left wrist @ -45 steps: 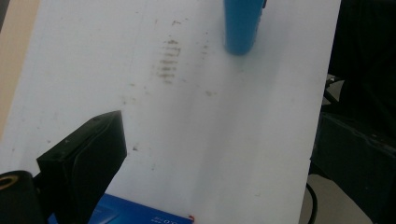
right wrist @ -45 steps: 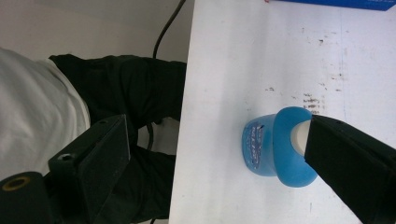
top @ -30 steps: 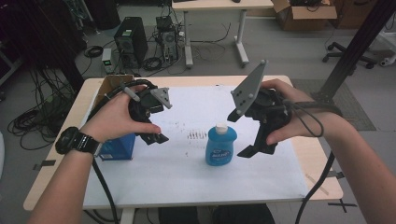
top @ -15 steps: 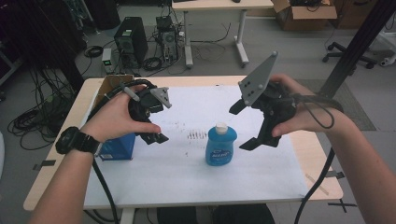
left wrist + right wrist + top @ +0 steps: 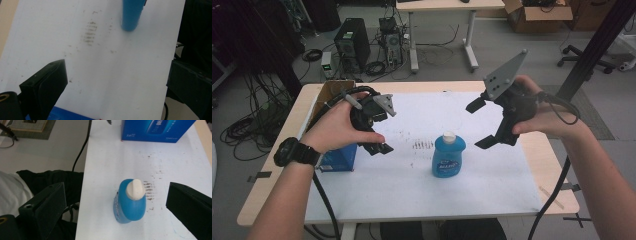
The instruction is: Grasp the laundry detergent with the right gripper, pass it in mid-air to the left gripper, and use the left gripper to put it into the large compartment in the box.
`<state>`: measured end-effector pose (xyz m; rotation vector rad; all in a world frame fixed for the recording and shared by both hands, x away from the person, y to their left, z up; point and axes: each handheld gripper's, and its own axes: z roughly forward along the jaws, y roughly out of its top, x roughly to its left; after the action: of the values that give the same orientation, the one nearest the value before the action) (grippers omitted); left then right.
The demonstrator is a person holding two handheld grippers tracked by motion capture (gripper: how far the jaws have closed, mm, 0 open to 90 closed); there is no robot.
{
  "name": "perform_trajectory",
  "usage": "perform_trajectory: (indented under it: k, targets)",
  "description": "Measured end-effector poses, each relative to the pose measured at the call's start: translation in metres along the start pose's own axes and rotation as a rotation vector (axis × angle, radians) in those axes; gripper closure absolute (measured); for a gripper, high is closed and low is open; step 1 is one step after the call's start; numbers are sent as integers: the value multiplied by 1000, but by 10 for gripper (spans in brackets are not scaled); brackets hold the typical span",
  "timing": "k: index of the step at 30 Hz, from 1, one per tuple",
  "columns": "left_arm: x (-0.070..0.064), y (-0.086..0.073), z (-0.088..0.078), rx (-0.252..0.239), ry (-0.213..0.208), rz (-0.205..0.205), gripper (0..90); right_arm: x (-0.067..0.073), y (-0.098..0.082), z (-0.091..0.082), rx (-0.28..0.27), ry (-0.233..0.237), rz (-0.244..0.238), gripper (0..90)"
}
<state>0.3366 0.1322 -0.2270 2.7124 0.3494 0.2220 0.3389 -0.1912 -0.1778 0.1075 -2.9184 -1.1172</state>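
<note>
A blue bottle [image 5: 448, 156] with a white cap stands upright on the white sheet [image 5: 412, 200] covering the table. My right gripper [image 5: 481, 124] hovers open above and to the right of it, jaws wide apart and apart from the bottle. In the right gripper view, the bottle [image 5: 131, 201] sits below and between the spread jaws of the right gripper [image 5: 116, 207]. My left gripper [image 5: 379, 131] is open at the left, over a blue box [image 5: 337, 159]. In the left gripper view the left gripper [image 5: 117, 85] holds nothing, and the bottle's base [image 5: 131, 12] is far ahead.
A brown cardboard box [image 5: 329, 92] stands at the table's back left corner. Dark smudges [image 5: 422, 145] mark the sheet left of the bottle. The blue box [image 5: 156, 130] lies beyond the bottle in the right gripper view. Desks, computers and cables are on the floor behind.
My right gripper has risen and drawn back to the right, away from the bottle, with its jaws spread wider. The left gripper and the bottle have stayed put.
</note>
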Motion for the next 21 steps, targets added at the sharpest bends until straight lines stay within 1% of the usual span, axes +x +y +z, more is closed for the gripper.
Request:
perform_trajectory:
  k: [2,8,9,10,13,14,15,18,20,21]
  targets:
    - [0,0,2,-4,-3,-4,35,-7,-9,-1,-37,-7,13,28]
    - [-1,0,7,-2,-8,-6,35,-18,-28,1,-96,-16,36,25]
    - [-1,0,7,-2,-8,-6,35,-18,-28,1,-96,-16,36,25]
    - [-1,0,8,-4,-10,-6,35,-21,-35,3,-117,-21,40,24]
    - [-2,0,11,-4,-12,-6,35,-22,-40,4,-131,-24,44,24]
    - [-2,0,12,0,-13,-3,35,-24,-46,5,-149,-25,52,23]
    - [-2,1,13,-5,-14,-9,35,-25,-50,6,-159,-29,54,23]
    - [-2,1,14,-4,-14,-8,35,-28,-59,9,-189,-24,66,23]
    - [-2,2,16,-3,-18,-8,35,-30,-65,13,-200,-25,72,23]
    - [-2,2,16,-3,-18,-8,35,-30,-65,13,-200,-25,72,23]
